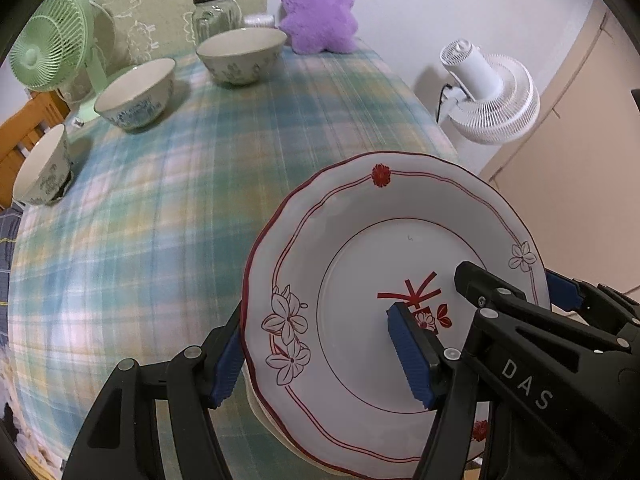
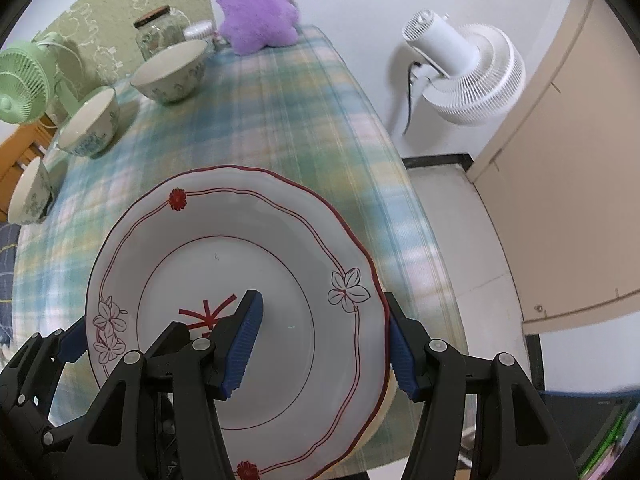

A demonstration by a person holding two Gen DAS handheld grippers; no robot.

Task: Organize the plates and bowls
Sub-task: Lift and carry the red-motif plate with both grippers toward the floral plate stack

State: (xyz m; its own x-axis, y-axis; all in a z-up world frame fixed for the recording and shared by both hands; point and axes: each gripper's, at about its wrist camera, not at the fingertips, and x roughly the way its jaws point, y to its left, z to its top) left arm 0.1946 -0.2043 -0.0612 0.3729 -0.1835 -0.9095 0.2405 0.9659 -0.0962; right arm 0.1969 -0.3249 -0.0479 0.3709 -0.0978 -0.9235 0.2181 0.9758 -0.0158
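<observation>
Both sets of jaws, left gripper (image 1: 316,350) and right gripper (image 2: 322,352), straddle opposite rims of the plate (image 1: 360,248), seemingly clamped. Both point steeply down over the plaid tabletop (image 1: 160,208); another plate apparently lies beneath.

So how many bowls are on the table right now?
3, in a line up the left side: the nearest bowl at the left edge, the middle bowl by the green fan, the far bowl before the jar.
</observation>
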